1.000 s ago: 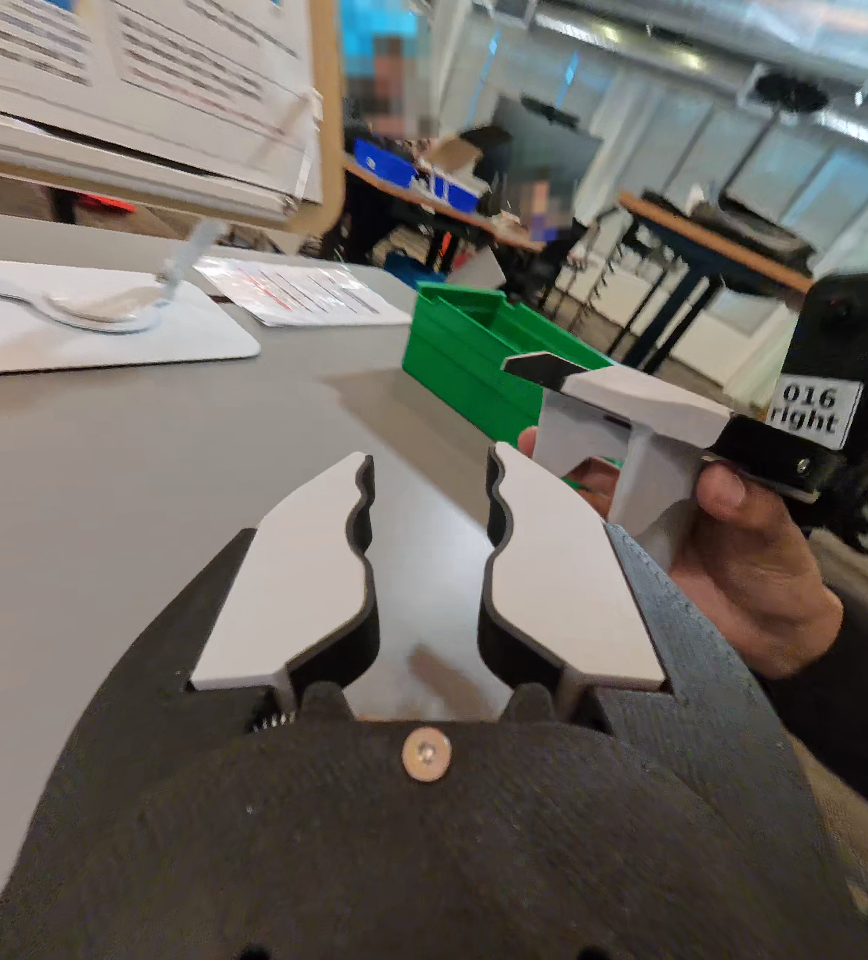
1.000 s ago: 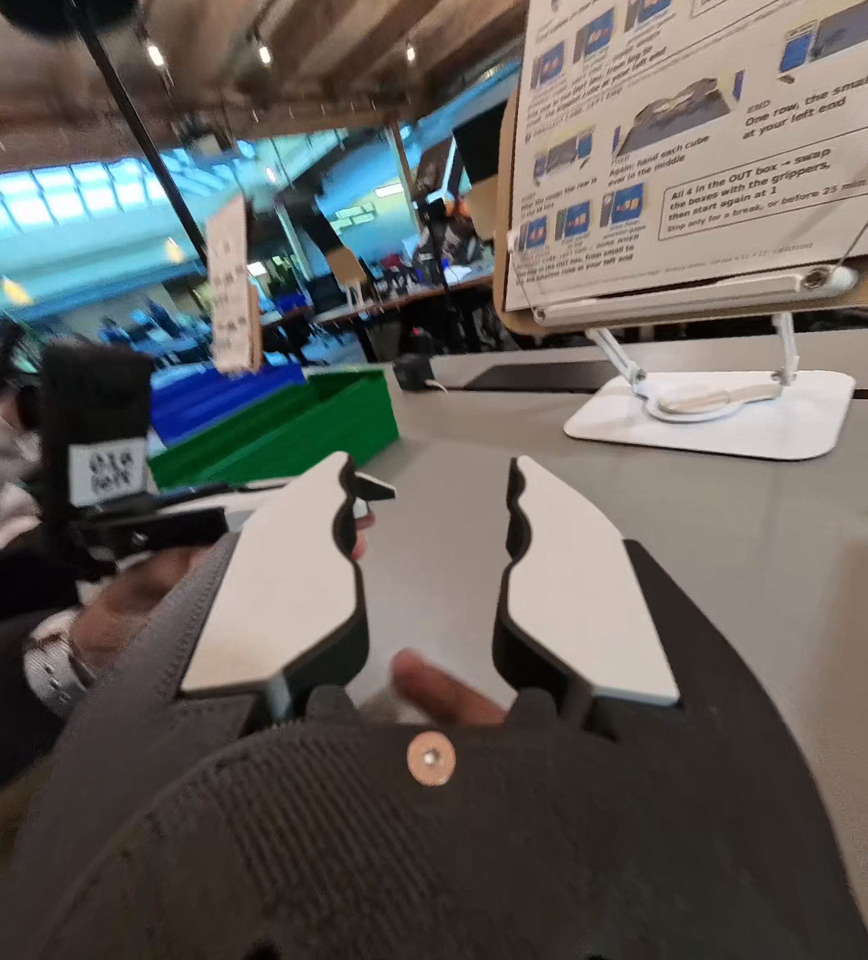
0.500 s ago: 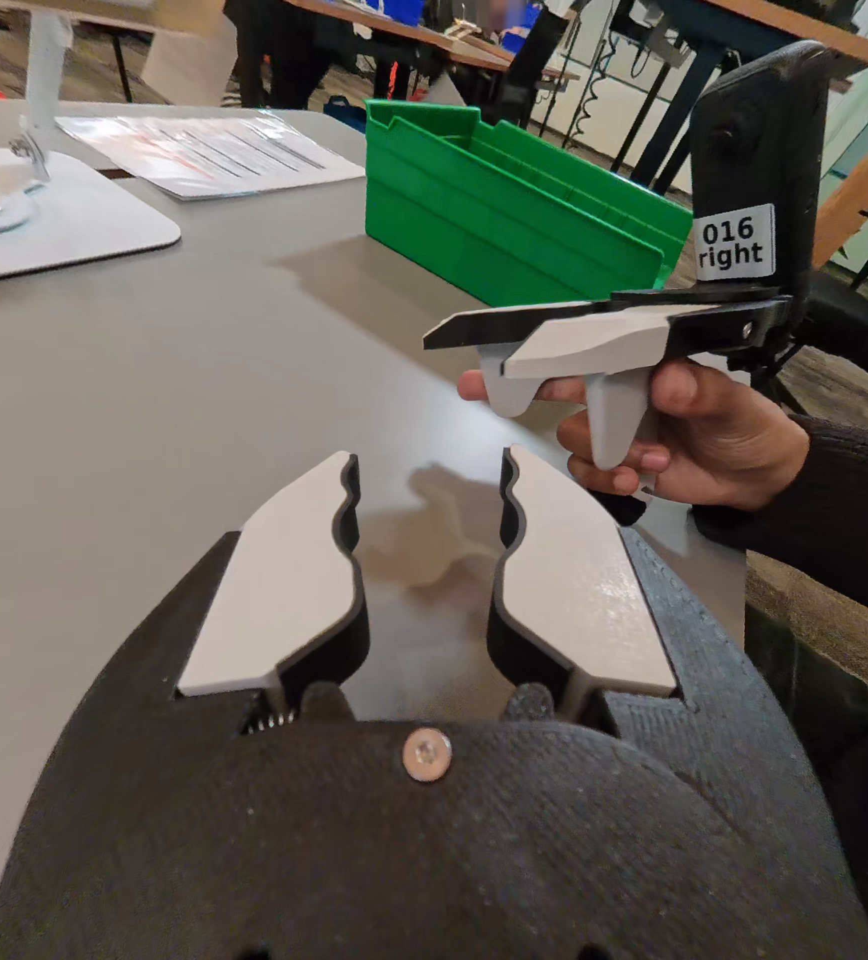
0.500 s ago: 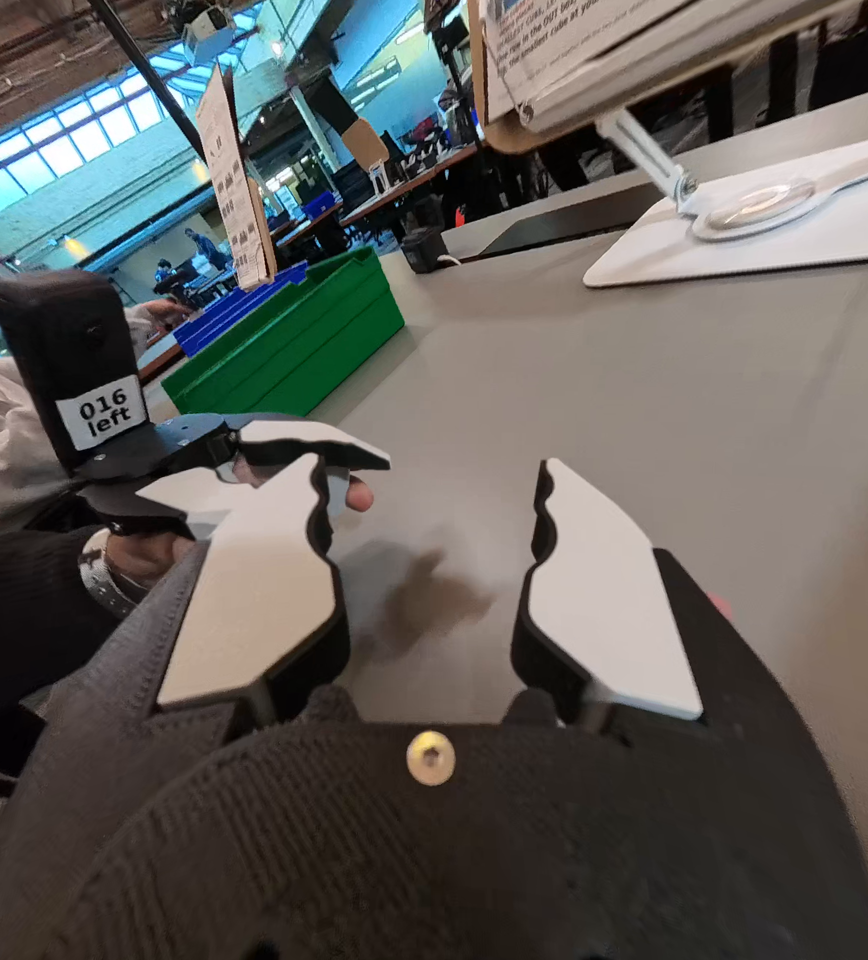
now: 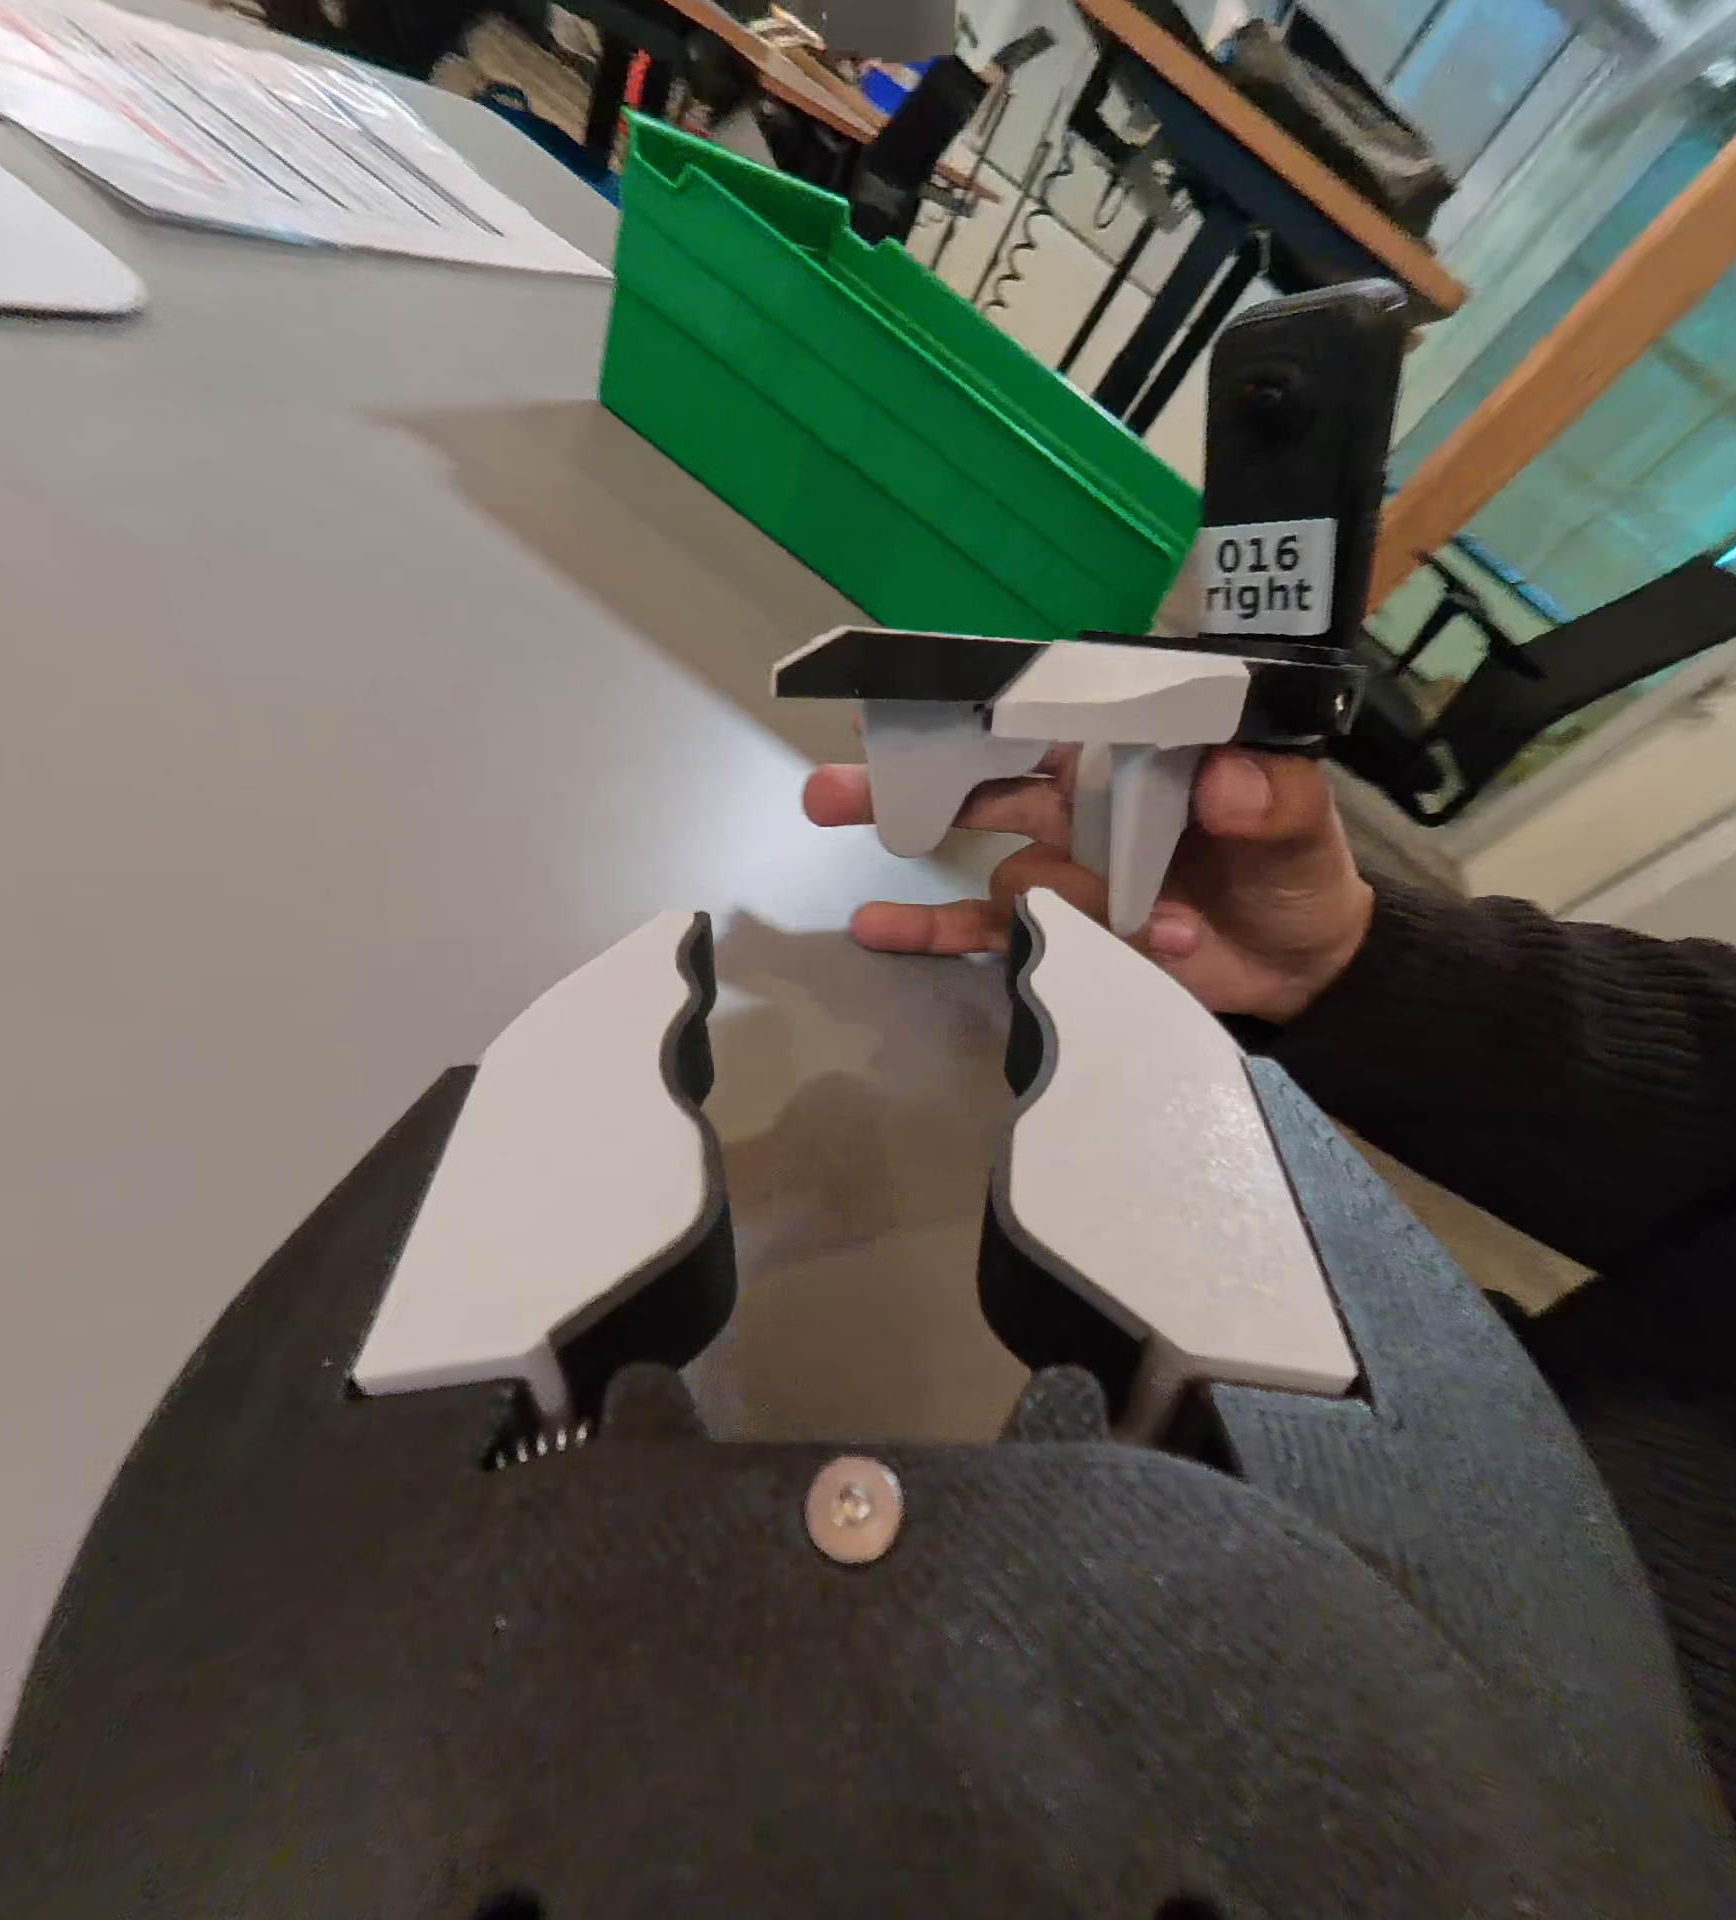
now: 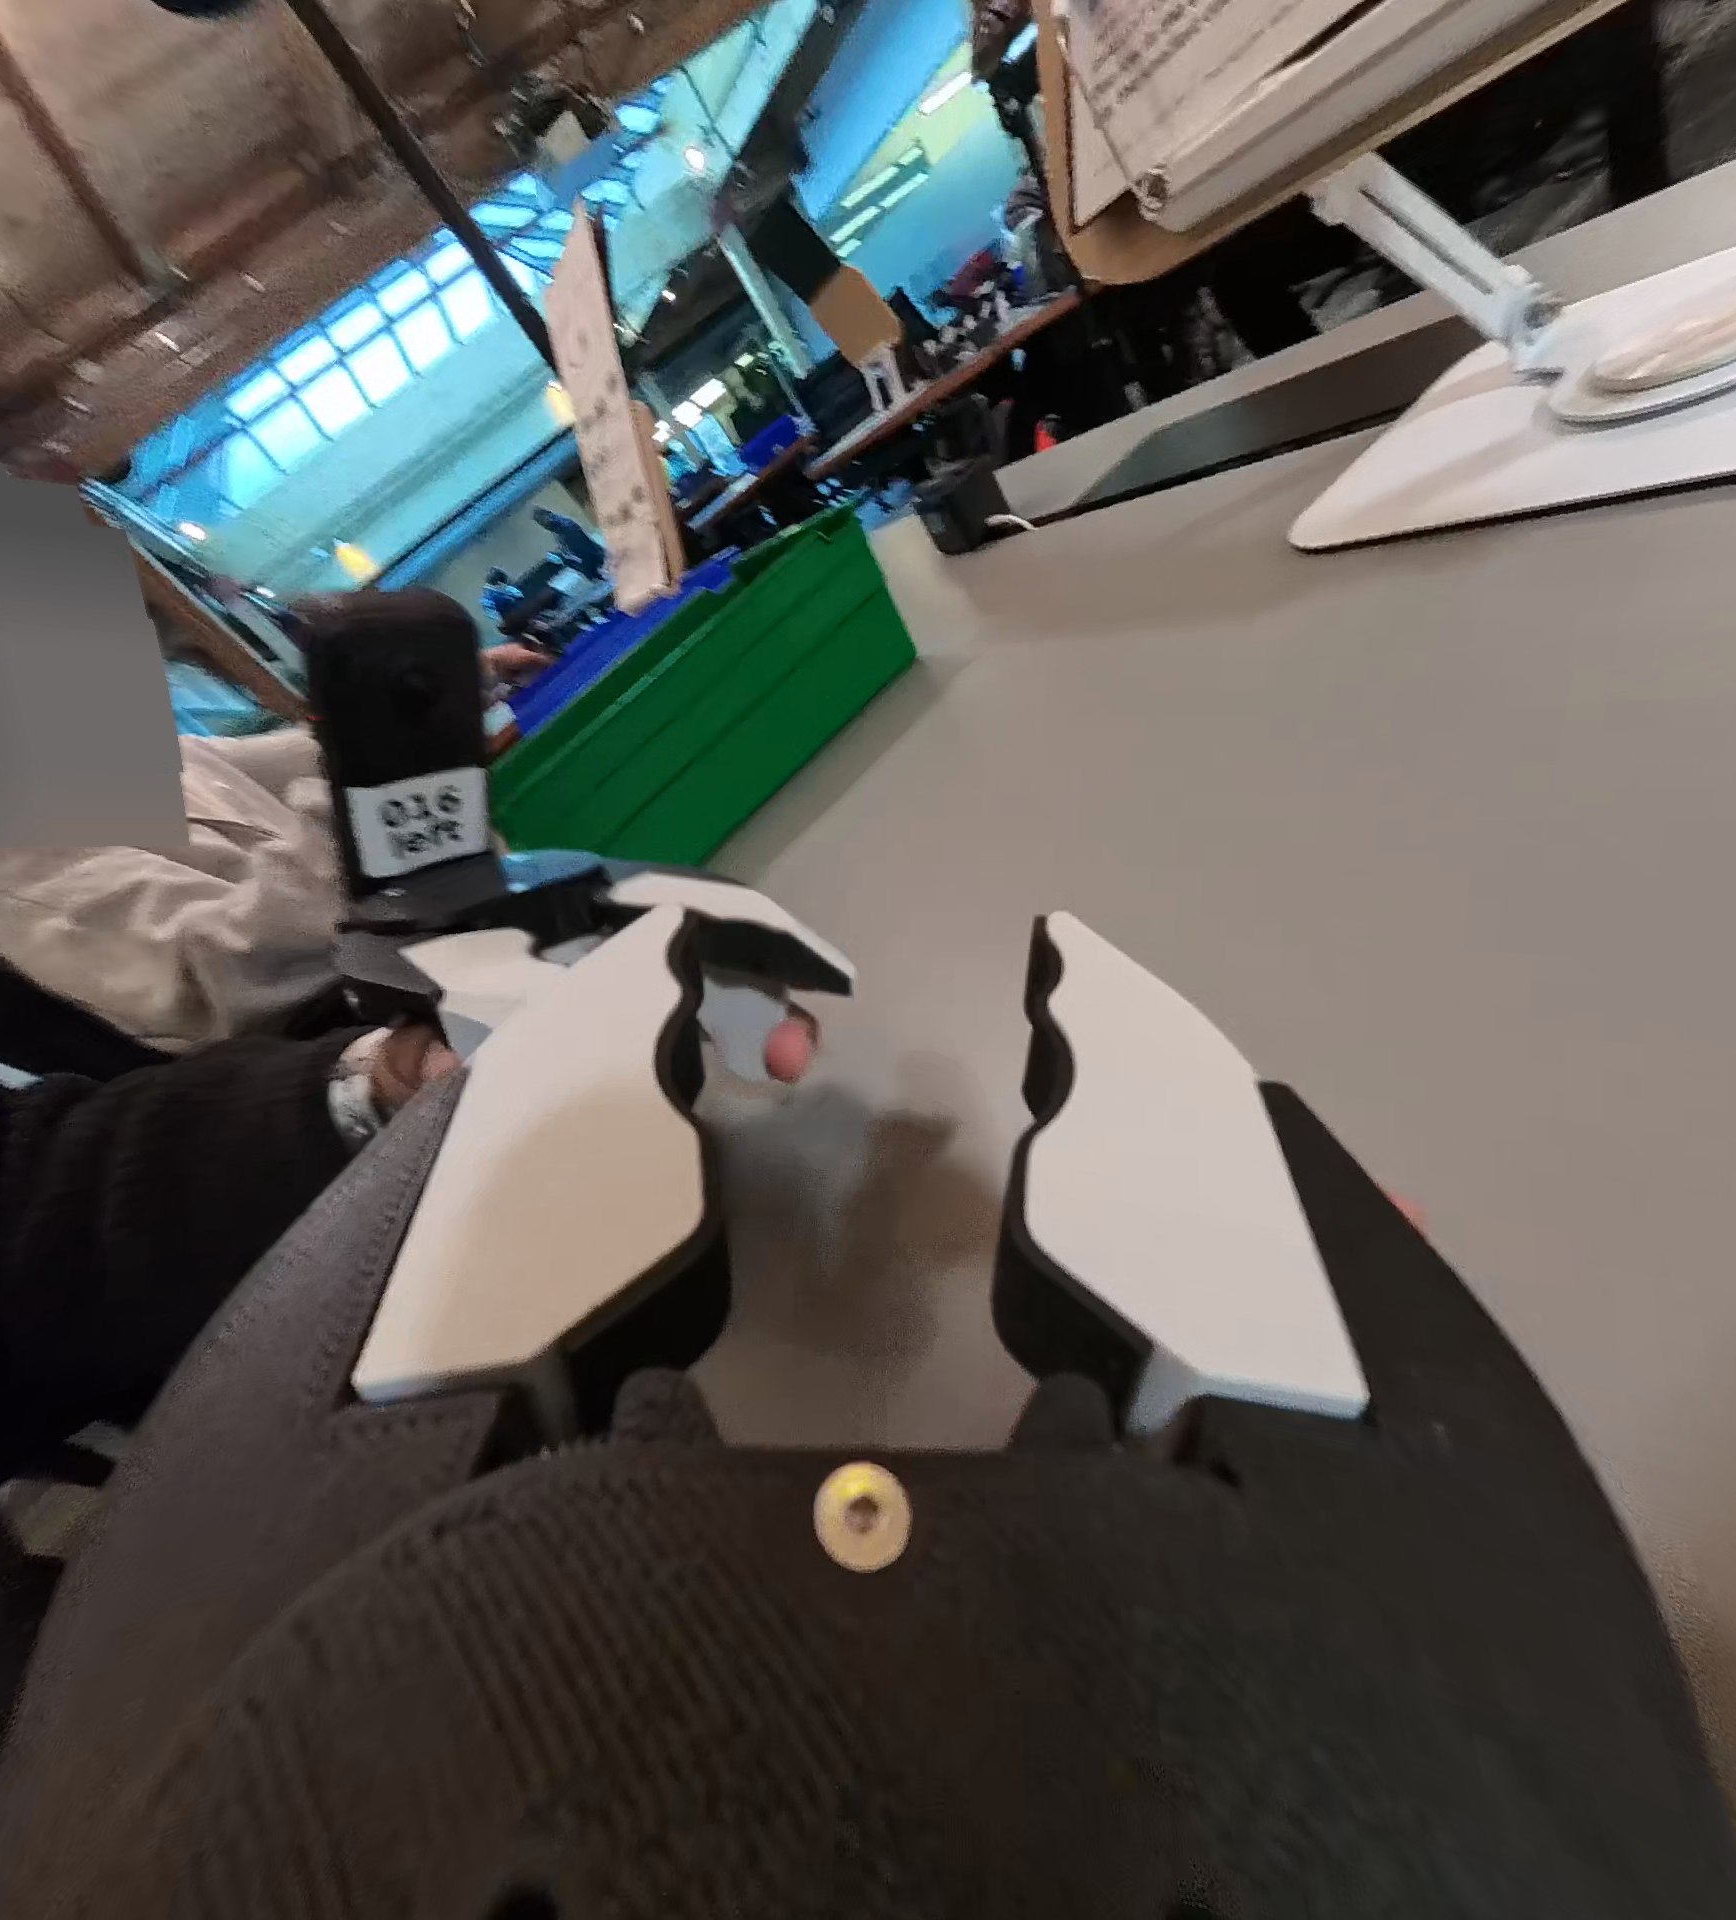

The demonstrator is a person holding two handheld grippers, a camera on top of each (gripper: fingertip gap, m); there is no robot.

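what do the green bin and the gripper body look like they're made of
Green bin: looks like moulded plastic, smooth with a slight sheen and stepped ribs. Left gripper body: seemingly 3D-printed black plastic, matte, with fine layer lines; its fingers have smooth white faces.

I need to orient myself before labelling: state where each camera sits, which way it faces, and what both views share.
Left wrist view: on the left gripper, jaws open, low over the grey table, facing a green bin; right hand shows.
Right wrist view: on the right gripper, jaws open, facing another green bin and a white stand base; dark sleeve shows.
Shared: the table; each sees the other gripper.
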